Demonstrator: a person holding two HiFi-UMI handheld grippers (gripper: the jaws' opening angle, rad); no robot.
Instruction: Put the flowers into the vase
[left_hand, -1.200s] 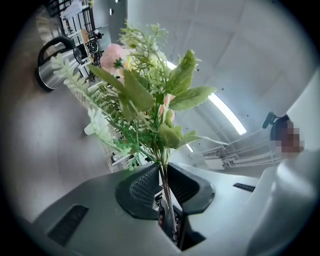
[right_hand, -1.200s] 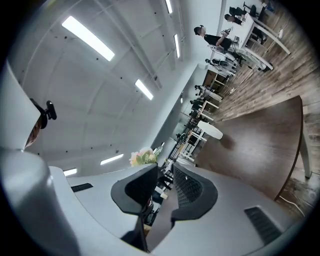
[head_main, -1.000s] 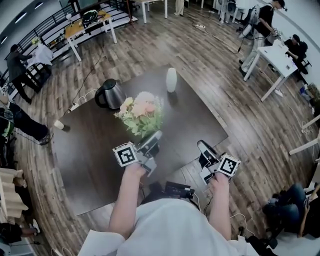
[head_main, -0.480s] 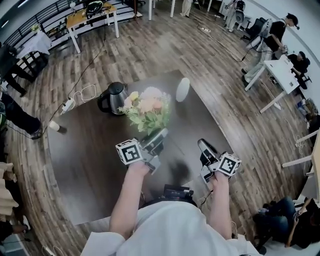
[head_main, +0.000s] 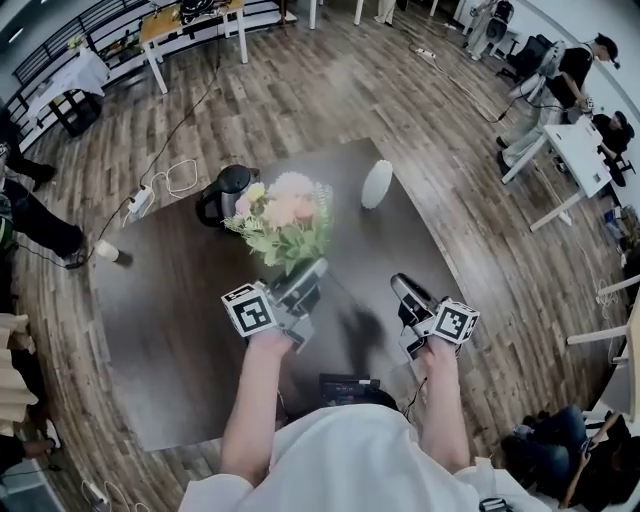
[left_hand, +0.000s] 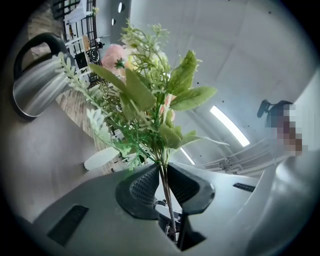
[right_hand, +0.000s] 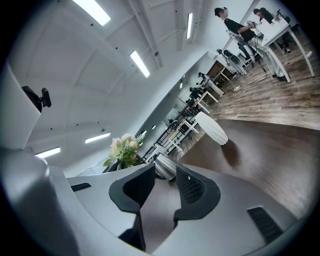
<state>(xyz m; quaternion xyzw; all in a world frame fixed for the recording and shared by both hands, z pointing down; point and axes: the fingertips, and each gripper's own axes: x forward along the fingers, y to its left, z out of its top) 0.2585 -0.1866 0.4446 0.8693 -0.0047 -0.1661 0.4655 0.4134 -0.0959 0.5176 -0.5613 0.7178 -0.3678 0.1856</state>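
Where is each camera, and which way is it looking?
Head view: on the person's head, looking steeply down at the dark square table; both forearms, the left gripper and the right gripper show.
Left gripper view: rides the left gripper, looking along its jaws, shut on the stems of the pink and yellow flowers.
Right gripper view: rides the right gripper, facing the white ribbed vase; its empty jaws have just been opening.
Shared: all three show flowers and vase.
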